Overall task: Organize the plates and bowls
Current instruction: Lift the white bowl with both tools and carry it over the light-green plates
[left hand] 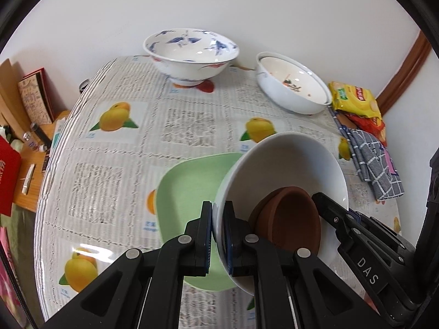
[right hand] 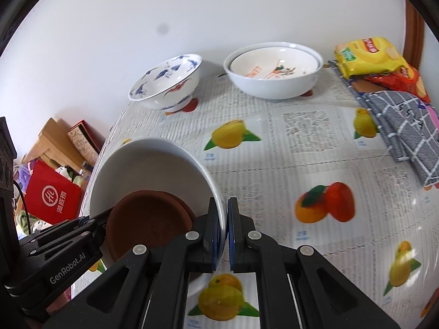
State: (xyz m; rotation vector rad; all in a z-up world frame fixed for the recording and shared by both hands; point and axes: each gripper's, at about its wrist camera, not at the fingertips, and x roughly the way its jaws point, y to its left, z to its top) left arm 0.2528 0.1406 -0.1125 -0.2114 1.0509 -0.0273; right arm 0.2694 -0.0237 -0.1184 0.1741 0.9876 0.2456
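White plaster wall (left hand: 219, 5) behind, matte, plain; brown wood trim (left hand: 406, 71) at 2 o'clock. Table (left hand: 109, 148) round-edged, covered in glossy plastic cloth printed with newspaper text and yellow and orange fruit pictures. Off the table edge at 9 o'clock: a red bag (right hand: 52, 197), cardboard and a patterned box (left hand: 35, 96), all clutter, low down.

Plain white bowl (left hand: 288, 164), glazed ceramic, smooth, round, deep. It is lifted and tilted, mouth facing the wall side, near the table's front edge at 5 o'clock in the left wrist view. Inside it sit brown dishes (left hand: 290, 222), matte terracotta look, shallow and round, nested at the bowl's low side.

Left gripper (left hand: 218, 235) clamped tight on the white bowl's rim, one blue pad inside, one outside. Right gripper (right hand: 223, 233) clamped the same way on the opposite rim. Both black plastic with silver rivets.

Green plate (left hand: 189, 192), pale, matte, rounded-square, flat on the cloth, partly under the lifted bowl, at 7 o'clock of it.

Blue-patterned bowl (left hand: 192, 52), footed, flared glossy porcelain with blue and red painting, at 12 o'clock by the wall. White bowl stack (left hand: 290, 87) at 1 o'clock, a smaller decorated dish nested in a bigger one.

Grey checked cloth (left hand: 376, 164) folded at 3 o'clock. Yellow snack packet (left hand: 354, 98) and a red one under it, crinkly foil, at 2 o'clock.
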